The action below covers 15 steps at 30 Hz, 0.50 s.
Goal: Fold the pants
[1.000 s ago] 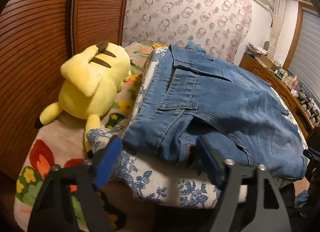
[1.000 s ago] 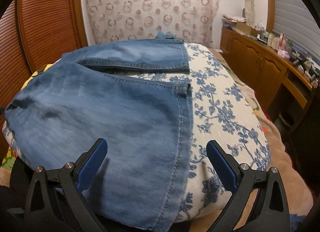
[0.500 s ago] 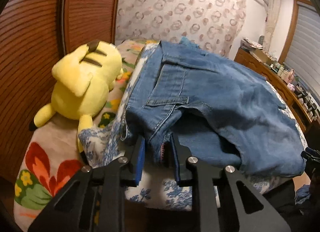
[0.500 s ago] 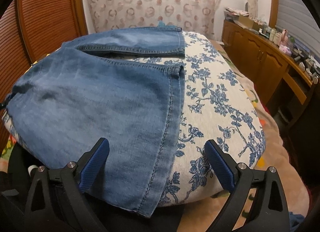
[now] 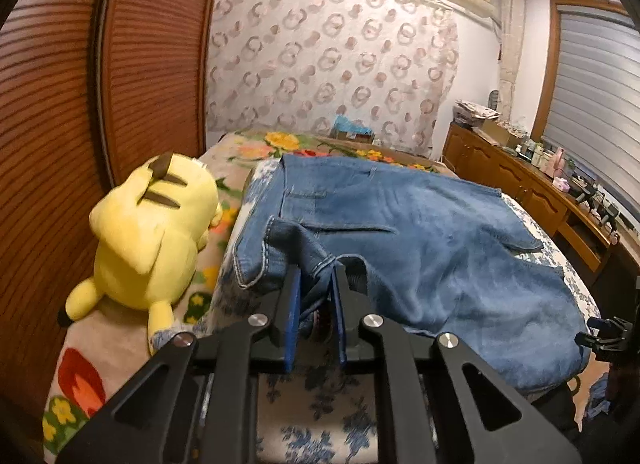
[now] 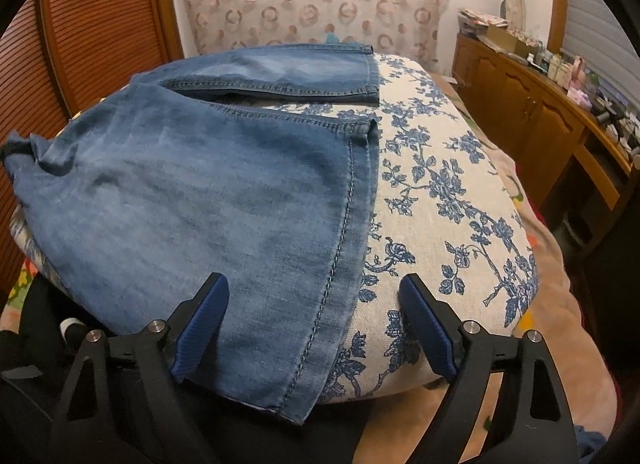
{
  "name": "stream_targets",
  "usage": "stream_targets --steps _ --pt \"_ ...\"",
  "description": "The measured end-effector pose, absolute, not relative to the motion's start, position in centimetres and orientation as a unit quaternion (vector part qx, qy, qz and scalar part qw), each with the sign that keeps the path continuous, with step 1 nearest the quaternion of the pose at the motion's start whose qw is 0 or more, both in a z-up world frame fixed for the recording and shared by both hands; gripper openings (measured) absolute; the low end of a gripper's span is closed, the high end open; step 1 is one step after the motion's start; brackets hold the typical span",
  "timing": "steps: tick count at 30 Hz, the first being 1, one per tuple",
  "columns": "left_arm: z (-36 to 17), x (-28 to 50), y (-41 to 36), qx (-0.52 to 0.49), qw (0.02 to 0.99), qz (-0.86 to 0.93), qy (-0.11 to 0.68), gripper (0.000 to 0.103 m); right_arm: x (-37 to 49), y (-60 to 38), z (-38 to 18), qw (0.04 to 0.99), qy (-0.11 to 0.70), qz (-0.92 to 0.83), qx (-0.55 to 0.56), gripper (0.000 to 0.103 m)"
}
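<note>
The blue denim pants [image 5: 420, 248] lie spread on a cushion with a white and blue flower print [image 6: 452, 199], with the two legs reaching toward the far curtain; in the right wrist view one leg lies further back and the nearer, wider part covers the left half of the cushion. At the near left corner, a bunch of the waist fabric stands lifted and is pinched between the blue pads of the left gripper [image 5: 314, 280], whose jaws have just been closing and now stand narrow with the denim pressed between them. The right gripper [image 6: 316, 296] hovers over the near hem edge of the pants; its jaws stand wide and have just been closing a little, and the stitched hem runs between the two pads, but the pads do not press on it. The left pad is above the denim and the right pad is above the bare flower print. Beside the cushion, on a flowered blanket [image 5: 80, 384], a yellow plush toy [image 5: 148, 240] lies near a brown slatted door [image 5: 60, 103]. A wooden sideboard [image 6: 532, 103] stands along the right wall.
</note>
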<state>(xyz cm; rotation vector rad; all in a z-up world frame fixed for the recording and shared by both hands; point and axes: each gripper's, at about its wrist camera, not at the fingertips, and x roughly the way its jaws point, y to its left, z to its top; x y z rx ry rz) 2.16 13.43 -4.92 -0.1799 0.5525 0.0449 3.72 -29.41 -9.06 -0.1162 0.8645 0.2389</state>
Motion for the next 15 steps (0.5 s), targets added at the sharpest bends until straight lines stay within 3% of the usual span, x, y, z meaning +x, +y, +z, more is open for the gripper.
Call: stream_targets --steps 2,4,5,7,8,10,15 --pt "-4.3 2.7 13.2 -0.085 0.960 0.020 0.268 0.006 3.6 -29.2 -9.0 0.899 0.416 0.118 -0.063 0.078" --pt "-3.6 3.4 13.0 -0.084 0.961 0.017 0.262 0.006 3.5 -29.0 -8.8 0.898 0.415 0.131 -0.066 0.058" --pt "-3.3 3.9 12.8 -0.080 0.962 0.017 0.260 0.006 3.6 -28.9 -8.8 0.897 0.415 0.134 -0.069 0.053" --pt "-3.0 4.5 12.6 -0.074 0.963 0.019 0.259 0.006 3.8 -28.8 -8.6 0.895 0.415 0.147 -0.068 0.022" --pt "-3.0 4.6 12.5 -0.073 0.963 0.018 0.260 0.006 3.8 -28.9 -8.6 0.894 0.416 0.150 -0.066 0.017" --pt "-3.1 4.6 12.4 -0.073 0.962 0.019 0.262 0.005 3.8 -28.9 -8.6 0.894 0.415 0.155 -0.069 0.010" --pt "-2.6 4.9 12.5 -0.069 0.963 0.018 0.260 0.005 4.2 -29.1 -8.0 0.896 0.408 0.167 -0.056 0.004"
